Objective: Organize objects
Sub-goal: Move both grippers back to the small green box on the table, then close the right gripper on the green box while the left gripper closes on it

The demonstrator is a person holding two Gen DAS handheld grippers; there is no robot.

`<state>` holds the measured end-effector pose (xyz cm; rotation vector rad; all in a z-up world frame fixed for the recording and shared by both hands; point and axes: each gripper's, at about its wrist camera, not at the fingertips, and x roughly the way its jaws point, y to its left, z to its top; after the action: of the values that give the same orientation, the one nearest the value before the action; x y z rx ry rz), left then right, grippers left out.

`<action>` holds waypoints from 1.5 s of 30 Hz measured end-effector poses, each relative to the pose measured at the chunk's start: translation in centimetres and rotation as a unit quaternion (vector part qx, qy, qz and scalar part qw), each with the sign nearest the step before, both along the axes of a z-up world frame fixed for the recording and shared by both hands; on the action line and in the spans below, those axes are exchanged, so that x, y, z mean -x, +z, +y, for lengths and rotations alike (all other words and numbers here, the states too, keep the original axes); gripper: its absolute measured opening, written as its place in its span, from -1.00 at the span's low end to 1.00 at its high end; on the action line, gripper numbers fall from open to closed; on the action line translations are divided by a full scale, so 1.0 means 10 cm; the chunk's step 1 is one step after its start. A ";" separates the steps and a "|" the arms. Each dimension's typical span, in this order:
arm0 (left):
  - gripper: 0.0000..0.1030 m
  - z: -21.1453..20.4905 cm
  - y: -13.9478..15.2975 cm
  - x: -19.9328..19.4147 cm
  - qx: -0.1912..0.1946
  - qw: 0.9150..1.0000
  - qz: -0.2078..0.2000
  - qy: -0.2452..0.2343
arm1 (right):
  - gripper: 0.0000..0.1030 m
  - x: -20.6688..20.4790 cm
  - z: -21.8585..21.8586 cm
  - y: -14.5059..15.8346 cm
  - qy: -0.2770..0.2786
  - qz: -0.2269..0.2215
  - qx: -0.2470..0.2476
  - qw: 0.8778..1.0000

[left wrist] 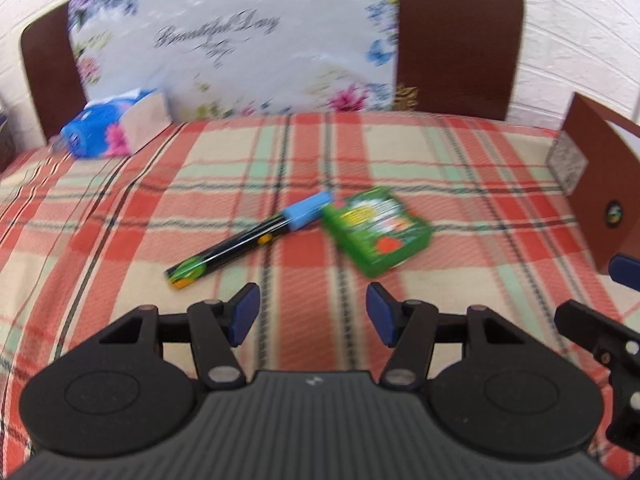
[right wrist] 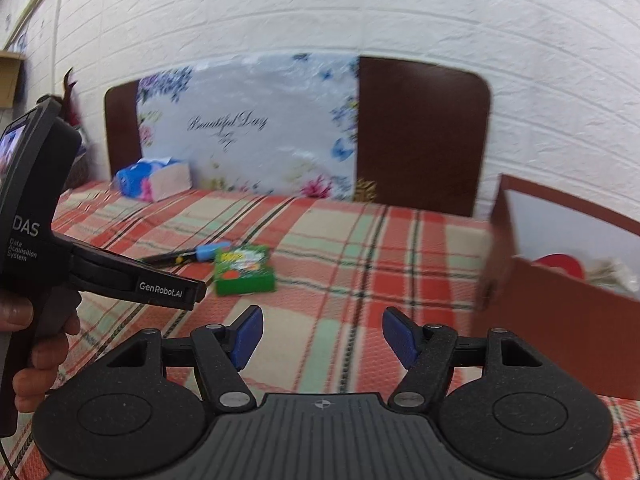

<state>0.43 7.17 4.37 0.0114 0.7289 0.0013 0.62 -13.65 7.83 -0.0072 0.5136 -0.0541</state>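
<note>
Pen [left wrist: 252, 236] touching green box [left wrist: 378, 230]; bare cloth [left wrist: 120, 208] around.

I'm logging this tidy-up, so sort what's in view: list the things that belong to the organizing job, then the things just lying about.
Belongs to the job:
- pen, blue cap, loose on the plaid cloth
- green box, just beside the pen's cap
- brown box, open, likely the container
- left gripper and right gripper, both open, empty

Just lying about:
- tissue pack
- floral board
- plaid cloth
</note>
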 end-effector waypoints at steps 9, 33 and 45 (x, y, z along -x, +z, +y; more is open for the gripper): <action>0.59 0.44 -0.32 0.13 0.010 0.997 -0.060 0.045 | 0.50 -0.81 0.26 -0.21 0.046 0.029 0.004 0.999; 0.58 0.41 -0.34 0.13 -0.002 0.996 -0.066 0.054 | 0.18 0.24 -0.38 -0.41 -0.025 0.061 0.005 0.998; 0.57 0.32 -0.21 0.10 0.005 0.996 -0.023 0.082 | 0.52 0.82 -0.59 -0.44 -0.073 0.047 -0.020 0.996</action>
<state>-0.53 10.41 2.25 -0.0573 0.6823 0.1545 -7.61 -19.60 3.41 0.0673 0.6088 -0.1878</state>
